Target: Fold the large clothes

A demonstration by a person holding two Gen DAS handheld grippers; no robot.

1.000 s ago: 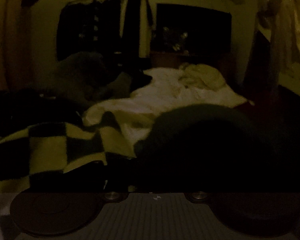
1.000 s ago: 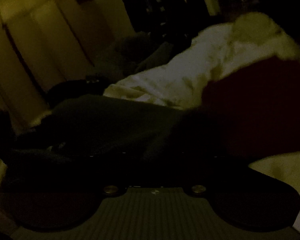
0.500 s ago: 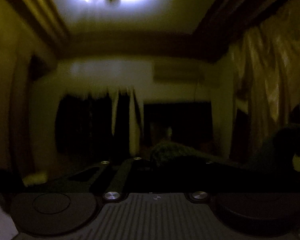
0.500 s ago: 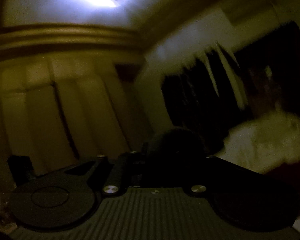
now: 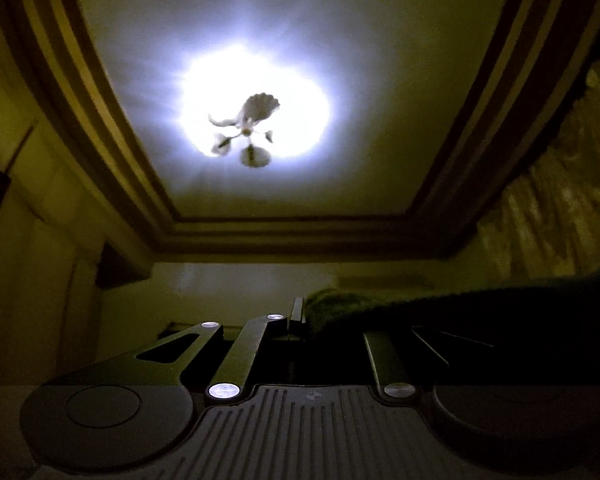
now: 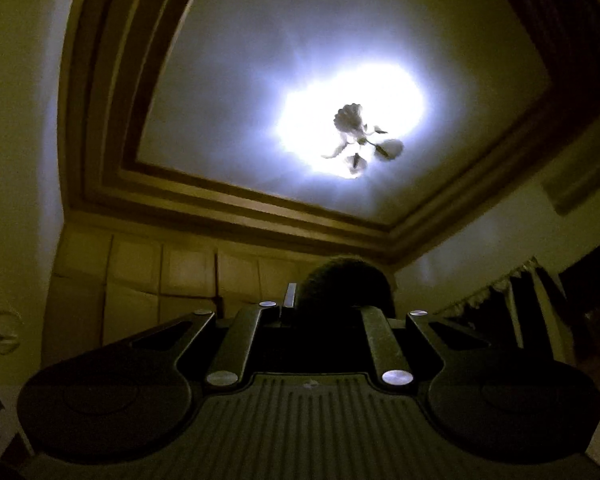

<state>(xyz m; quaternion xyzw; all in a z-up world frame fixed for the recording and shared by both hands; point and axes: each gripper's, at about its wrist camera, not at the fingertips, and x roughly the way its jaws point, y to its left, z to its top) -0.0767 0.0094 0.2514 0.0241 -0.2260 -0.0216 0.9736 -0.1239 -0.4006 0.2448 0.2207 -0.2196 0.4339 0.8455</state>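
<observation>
- Both jaws clamp dark garment: left gripper [image 5: 306, 320] and right gripper [image 6: 324, 308] pinch fuzzy fabric [image 6: 346, 284], lifted high.
- Overhead, chandelier [image 5: 248, 128] blazes on recessed ceiling [image 5: 340, 32].
- Curtain [image 5: 560, 208] hangs right.

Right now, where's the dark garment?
The dark garment is pinched in the left gripper, trailing off to the right in the left wrist view. The right gripper holds another bunch, both raised toward the ceiling lamp.

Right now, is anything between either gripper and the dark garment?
Nothing visible. The left gripper and the right gripper each already pinch a bunch of the dark garment, both raised toward the ceiling lamp. The bed is out of view.
</observation>
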